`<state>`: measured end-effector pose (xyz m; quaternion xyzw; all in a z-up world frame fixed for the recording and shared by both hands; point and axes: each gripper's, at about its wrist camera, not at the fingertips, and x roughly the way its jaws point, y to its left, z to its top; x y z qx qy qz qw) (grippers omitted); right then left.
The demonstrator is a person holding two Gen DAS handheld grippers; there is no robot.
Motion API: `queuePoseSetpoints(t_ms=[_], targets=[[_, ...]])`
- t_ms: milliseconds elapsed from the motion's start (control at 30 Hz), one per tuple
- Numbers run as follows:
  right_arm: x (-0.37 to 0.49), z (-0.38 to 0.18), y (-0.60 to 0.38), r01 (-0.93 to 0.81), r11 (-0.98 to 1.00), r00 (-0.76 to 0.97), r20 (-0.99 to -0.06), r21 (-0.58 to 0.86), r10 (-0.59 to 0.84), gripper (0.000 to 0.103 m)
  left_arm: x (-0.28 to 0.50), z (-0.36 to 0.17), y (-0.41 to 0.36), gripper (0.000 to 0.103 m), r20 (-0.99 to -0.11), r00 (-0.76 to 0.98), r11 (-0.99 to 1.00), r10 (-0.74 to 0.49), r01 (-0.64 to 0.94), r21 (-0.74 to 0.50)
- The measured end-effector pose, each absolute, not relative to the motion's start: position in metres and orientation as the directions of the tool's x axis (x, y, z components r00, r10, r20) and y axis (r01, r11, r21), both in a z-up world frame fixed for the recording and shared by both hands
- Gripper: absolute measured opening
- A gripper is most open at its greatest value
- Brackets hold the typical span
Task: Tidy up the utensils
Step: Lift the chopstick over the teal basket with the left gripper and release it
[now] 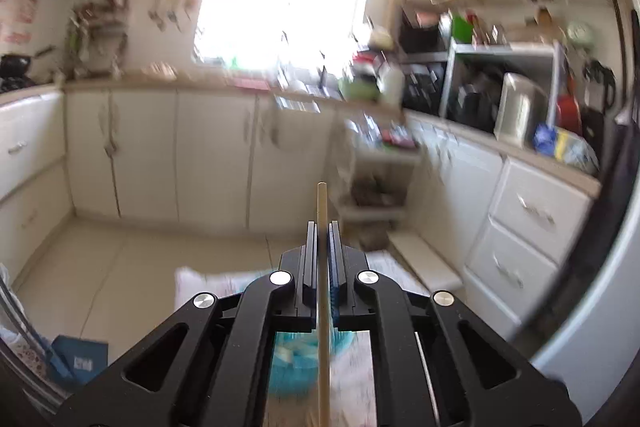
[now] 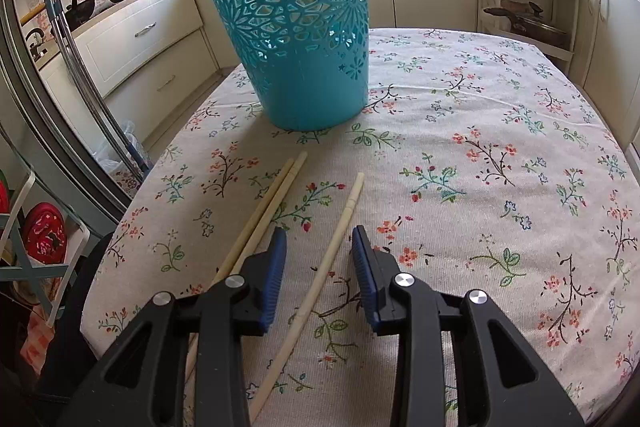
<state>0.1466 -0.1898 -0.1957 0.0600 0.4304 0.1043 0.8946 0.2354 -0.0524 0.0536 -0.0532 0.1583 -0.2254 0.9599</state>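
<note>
**Bamboo chopstick pinched and lifted; three more lie in front of the bin**

Teal openwork bin (image 2: 298,27) stands upright on the floral tablecloth (image 2: 480,147); all positions are given from it.

Left gripper (image 1: 323,227): jaws pressed together on a single wooden chopstick (image 1: 322,211), which runs lengthwise between the pads, its end poking out past the tips. In the left wrist view the gripper points out across the kitchen, well above the cloth; the teal of the bin shows blurred below, between the linkage arms.

Right gripper (image 2: 320,243): fingers spread, low over the cloth on the near side of the bin. One pale chopstick (image 2: 340,227) lies between the pads, untouched as far as I can see. A pair of chopsticks (image 2: 272,195) lies just left of it, under the left finger, pointing towards the bin's base.

Judgement: step in hand is carrying the held stick to the bin's open mouth. To do it well:
- bring the stick over the rim before tilting it tip-down;
- release only once its lower end is inside, or it may catch the openwork or bounce out;
- the bin looks light, so avoid knocking the rim.
</note>
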Motion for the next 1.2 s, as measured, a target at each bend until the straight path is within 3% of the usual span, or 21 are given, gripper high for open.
queuePoseSetpoints(t_ms=[167,367,633,1200], targets=[[0.146,-0.196,-0.190,-0.140,0.970,0.610,-0.754,0.201,0.244,0.037,0.269,0.067,-0.062,0.005,-0.167,0.928,0.930,-0.333,0.294,-0.220],[0.146,-0.196,-0.191,-0.147,0.968,0.614,-0.748,0.205,0.252,0.038,0.299,0.055,-0.068,0.005,-0.130,0.970,0.955,-0.205,0.168,-0.245],[0.148,-0.196,-0.191,-0.155,0.967,0.616,-0.746,0.201,0.254,0.040,0.318,0.013,-0.076,0.005,-0.175,0.976,0.968,-0.133,0.089,-0.236],[0.149,-0.196,-0.190,-0.154,0.968,0.616,-0.747,0.196,0.250,0.040,0.305,-0.021,-0.051,0.005,-0.243,0.958,0.966,-0.151,0.091,-0.242]])
